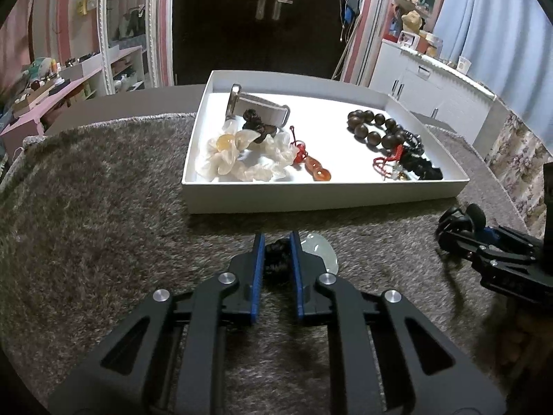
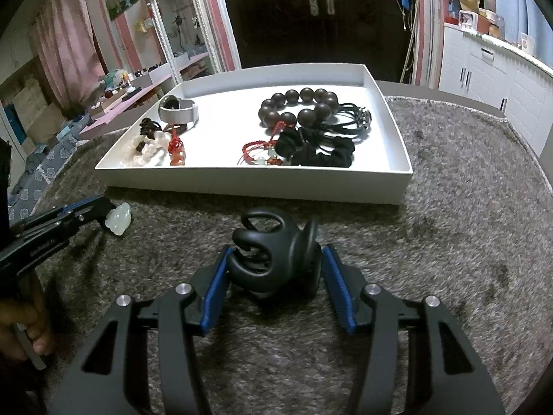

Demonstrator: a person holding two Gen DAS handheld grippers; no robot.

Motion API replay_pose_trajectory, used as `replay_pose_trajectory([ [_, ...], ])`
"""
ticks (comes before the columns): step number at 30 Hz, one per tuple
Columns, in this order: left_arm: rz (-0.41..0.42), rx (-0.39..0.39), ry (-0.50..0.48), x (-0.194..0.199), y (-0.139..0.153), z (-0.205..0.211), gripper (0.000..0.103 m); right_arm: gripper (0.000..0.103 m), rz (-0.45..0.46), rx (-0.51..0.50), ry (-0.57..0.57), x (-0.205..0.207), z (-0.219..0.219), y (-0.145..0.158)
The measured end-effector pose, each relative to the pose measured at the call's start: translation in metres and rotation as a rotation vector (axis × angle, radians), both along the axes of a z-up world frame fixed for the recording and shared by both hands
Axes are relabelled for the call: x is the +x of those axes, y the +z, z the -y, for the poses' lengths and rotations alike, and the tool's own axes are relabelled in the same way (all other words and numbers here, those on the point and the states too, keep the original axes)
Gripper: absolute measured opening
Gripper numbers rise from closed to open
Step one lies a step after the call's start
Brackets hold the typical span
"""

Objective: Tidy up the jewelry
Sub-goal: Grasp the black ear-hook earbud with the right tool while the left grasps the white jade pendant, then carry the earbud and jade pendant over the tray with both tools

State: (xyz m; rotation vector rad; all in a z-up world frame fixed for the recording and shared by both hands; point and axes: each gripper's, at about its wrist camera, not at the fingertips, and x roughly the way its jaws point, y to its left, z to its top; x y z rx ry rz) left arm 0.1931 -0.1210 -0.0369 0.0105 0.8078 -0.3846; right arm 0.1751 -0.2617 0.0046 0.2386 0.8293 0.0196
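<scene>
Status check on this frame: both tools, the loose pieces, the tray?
Left tool shut on black cord of pale jade pendant. Right tool around black hair claw, on carpet. White tray ahead, path unobstructed.

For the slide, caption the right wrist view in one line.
Right gripper straddling a black plastic claw hair clip on grey carpet, before a white tray of bracelets.

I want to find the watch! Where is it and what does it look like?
Look in the white tray on the fuzzy grey rug, at its far left corner. The watch lies there: a dark round face on a plain silver-grey band, unlike the beads and scrunchies around it.
</scene>
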Motion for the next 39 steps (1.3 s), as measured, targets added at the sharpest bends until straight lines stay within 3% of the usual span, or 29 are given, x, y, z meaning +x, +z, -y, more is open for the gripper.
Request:
replay_pose_trajectory([
  [14,0.112,0.027,-0.023,-0.007,0.058,0.007,0.012,0.053,0.096,-0.016,-0.012,-0.012,0.009,0.051],
  [24,0.166,0.034,-0.038,0.036,0.099,0.035,0.012,0.053,0.149,-0.070,-0.017,0.027,0.028,0.095],
  [31,0.152,0.039,-0.056,0.080,0.097,0.067,0.012,0.053,0.121,-0.069,-0.036,0.075,0.054,0.093],
  [39,0.072,0.058,-0.037,0.152,0.068,0.097,0.012,0.053,0.048,-0.059,-0.031,0.141,0.071,0.073],
])
